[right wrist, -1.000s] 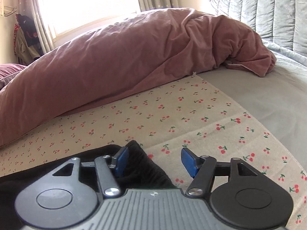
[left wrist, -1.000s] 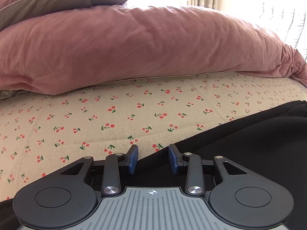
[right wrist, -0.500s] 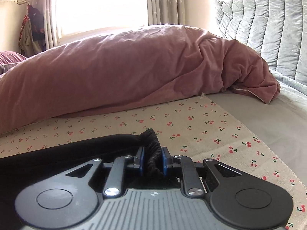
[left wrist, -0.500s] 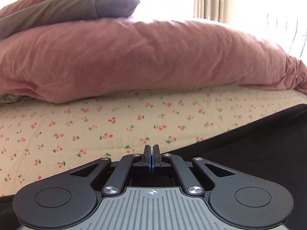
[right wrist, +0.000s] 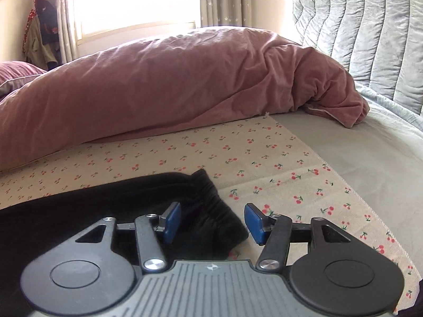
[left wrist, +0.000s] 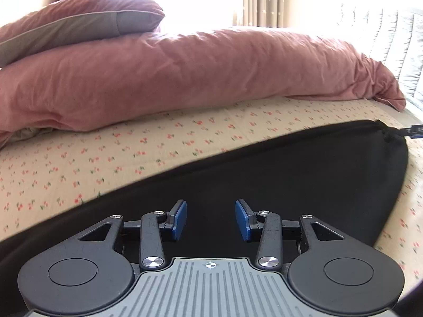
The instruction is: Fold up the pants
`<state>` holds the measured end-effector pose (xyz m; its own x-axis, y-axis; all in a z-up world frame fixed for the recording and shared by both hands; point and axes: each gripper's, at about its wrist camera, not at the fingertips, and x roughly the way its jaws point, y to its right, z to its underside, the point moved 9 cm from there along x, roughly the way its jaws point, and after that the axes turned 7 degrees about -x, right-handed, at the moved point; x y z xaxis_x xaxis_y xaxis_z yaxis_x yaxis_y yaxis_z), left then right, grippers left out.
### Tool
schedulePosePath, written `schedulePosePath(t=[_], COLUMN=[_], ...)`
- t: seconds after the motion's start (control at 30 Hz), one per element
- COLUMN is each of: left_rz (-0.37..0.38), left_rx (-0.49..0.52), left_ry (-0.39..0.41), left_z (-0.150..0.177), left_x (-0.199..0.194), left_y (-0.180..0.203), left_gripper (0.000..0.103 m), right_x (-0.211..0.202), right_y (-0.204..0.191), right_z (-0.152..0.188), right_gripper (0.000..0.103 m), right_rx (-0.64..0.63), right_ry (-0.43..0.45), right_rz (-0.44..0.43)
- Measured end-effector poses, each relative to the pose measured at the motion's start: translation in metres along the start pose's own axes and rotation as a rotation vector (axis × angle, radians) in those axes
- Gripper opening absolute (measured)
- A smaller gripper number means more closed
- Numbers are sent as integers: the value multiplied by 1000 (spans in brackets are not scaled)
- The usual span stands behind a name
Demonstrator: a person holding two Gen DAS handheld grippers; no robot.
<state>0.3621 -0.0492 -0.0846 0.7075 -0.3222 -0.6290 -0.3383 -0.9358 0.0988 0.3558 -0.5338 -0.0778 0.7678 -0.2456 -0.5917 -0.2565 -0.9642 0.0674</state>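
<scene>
Black pants lie spread flat on a cherry-print cloth on the bed. My left gripper is open over the black fabric, holding nothing. In the right wrist view the gathered elastic waistband end of the pants lies between the open blue pads of my right gripper, which is not closed on it. The tip of the right gripper shows at the far right edge of the left wrist view, by the waistband corner.
A rolled pink duvet lies along the far side of the cloth, with a pink and grey pillow on top at left. A grey quilted headboard and grey sheet are to the right. A window with curtains is behind.
Both grippers were shut on the pants half a second ago and have now opened. The black fabric now lies flat and reaches further over the cloth in the left wrist view.
</scene>
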Motion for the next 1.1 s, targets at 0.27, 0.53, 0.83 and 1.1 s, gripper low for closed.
schedulePosePath(t=[0.27, 0.53, 0.83, 1.1], left_rz=[-4, -65, -189, -231], left_rx=[-54, -57, 5, 49], left_ry=[-87, -70, -135, -156], left_z=[57, 45, 31, 14], left_x=[-24, -86, -87, -55], left_y=[-5, -47, -108, -147], left_gripper=[45, 82, 95, 95], right_x=[-3, -77, -122, -119], right_y=[-13, -66, -170, -249], right_z=[44, 8, -22, -16], right_gripper=[50, 72, 91, 94], right_rx=[-17, -172, -332, -530], right_ry=[-160, -91, -58, -72], right_rz=[11, -133, -331, -421])
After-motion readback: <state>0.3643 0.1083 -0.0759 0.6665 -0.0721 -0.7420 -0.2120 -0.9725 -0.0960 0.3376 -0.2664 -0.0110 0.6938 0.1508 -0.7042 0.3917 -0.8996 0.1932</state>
